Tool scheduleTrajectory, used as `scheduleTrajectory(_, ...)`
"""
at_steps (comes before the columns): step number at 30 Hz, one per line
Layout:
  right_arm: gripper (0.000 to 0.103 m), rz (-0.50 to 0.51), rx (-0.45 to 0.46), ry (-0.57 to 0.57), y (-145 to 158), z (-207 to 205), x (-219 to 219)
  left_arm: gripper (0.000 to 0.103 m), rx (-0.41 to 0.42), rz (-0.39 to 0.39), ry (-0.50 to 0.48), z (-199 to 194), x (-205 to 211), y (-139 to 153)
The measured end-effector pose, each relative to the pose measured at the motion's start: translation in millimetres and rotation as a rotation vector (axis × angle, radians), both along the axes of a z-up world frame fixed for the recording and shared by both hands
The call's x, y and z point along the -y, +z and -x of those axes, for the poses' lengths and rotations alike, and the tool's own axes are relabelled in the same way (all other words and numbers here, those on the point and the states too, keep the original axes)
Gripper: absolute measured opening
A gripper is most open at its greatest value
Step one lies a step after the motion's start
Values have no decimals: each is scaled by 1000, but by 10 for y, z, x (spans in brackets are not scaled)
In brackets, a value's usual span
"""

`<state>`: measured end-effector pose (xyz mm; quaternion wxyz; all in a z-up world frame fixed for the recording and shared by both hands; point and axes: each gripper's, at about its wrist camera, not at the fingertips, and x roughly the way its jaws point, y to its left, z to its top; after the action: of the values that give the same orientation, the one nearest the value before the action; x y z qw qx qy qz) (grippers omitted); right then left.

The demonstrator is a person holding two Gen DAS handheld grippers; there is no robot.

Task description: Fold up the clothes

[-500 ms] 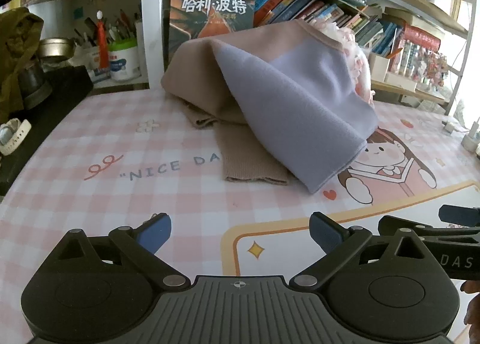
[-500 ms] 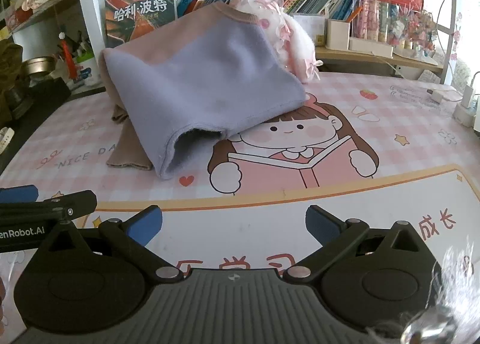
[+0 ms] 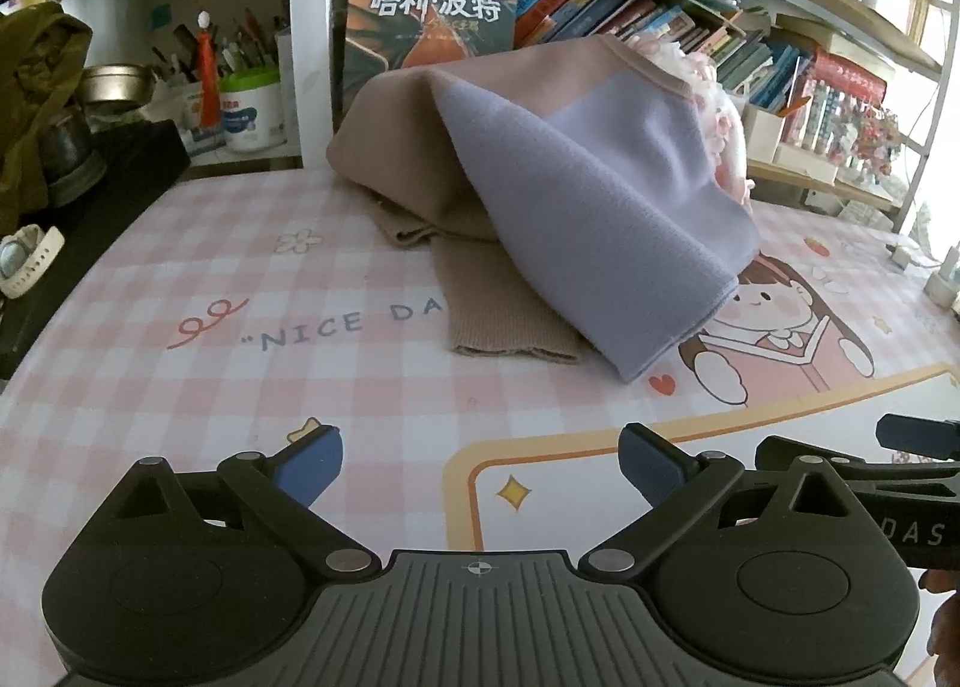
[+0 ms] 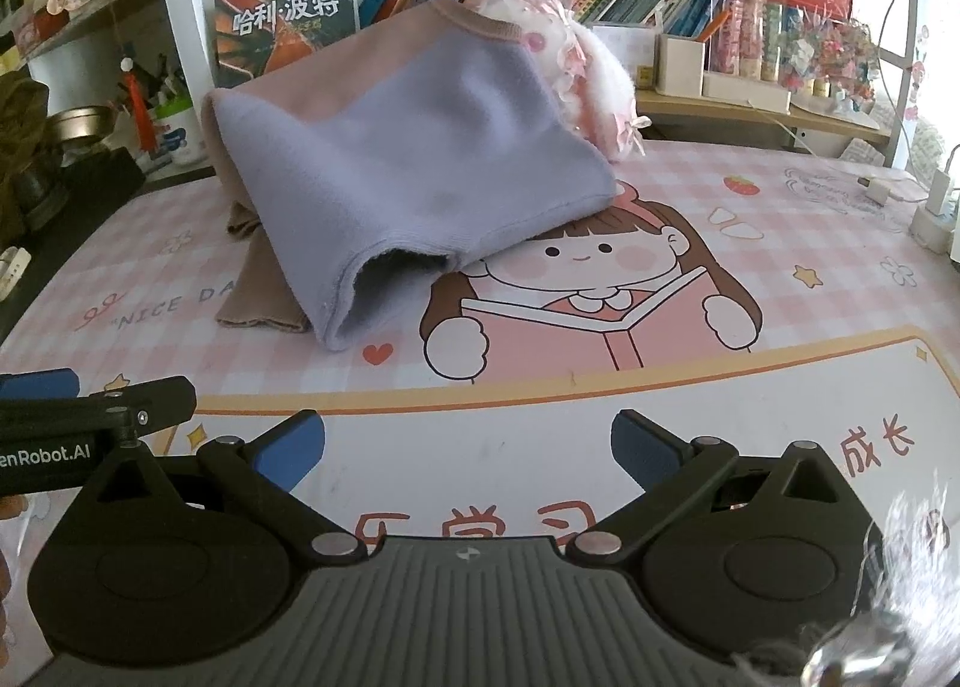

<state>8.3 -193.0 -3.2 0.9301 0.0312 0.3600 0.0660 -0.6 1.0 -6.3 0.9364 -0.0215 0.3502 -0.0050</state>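
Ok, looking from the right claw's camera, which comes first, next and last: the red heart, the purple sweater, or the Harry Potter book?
1. Red heart on the mat, slightly left of the right claw, nearest.
2. Purple sweater, heaped behind the heart, middle.
3. Harry Potter book, standing on the shelf behind the sweater, farthest.

A book cover point(image 3: 429, 12) at twelve o'clock on the shelf is showing white characters reading "哈利·波特". The pink checked mat point(image 3: 180, 387) covering the tabletop is displaying "NICE DA" in grey capitals at nine o'clock of the purple sweater point(image 3: 600, 219), which is hiding the rest. Nearer the camera, the mat is bearing red characters "成长" point(image 4: 876, 450). The left gripper point(image 4: 60, 417) body is showing "enRobot.AI"; the right gripper point(image 3: 900, 483) is showing "DAS".
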Motion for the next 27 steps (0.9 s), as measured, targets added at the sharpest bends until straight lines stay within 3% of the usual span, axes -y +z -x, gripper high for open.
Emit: scheduleTrajectory(27, 103, -1, -7, 12, 9, 37, -11, 100, -16, 10, 8, 22, -16, 59)
